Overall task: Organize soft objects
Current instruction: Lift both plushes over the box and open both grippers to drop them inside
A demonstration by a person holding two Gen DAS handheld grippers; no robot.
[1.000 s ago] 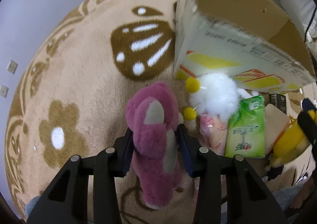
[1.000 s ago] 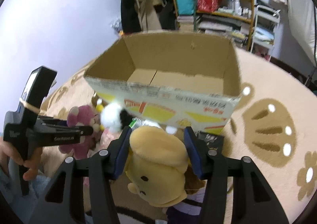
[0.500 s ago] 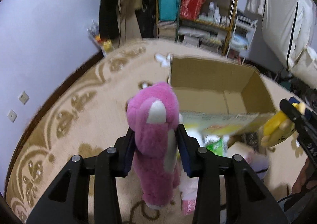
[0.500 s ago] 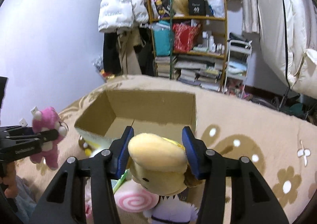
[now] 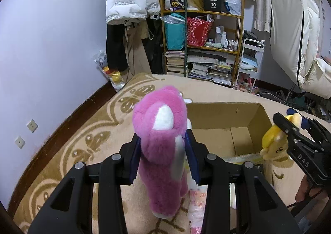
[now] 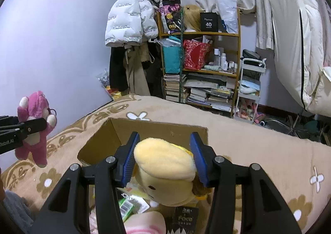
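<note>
My left gripper [image 5: 163, 157] is shut on a pink plush bear [image 5: 163, 151] and holds it up in the air; the bear also shows in the right wrist view [image 6: 34, 126]. My right gripper [image 6: 165, 159] is shut on a yellow plush toy [image 6: 165, 165], which also shows at the right of the left wrist view [image 5: 273, 142]. An open cardboard box [image 5: 223, 128] sits on the beige carpet ahead of both grippers, its inside bare; in the right wrist view the box [image 6: 107, 140] lies just beyond the yellow toy.
More soft items lie on the carpet below: a green tissue pack [image 6: 126, 207], a pink-and-white plush [image 6: 144, 223], a pink packet [image 5: 196, 205]. A cluttered bookshelf [image 6: 202, 68], hanging jackets [image 6: 130, 20] and a white trolley [image 6: 250, 89] stand at the back wall.
Both grippers have lifted their toys up from the carpet pile. The views now tilt up toward the room, with the box lower and farther below.
</note>
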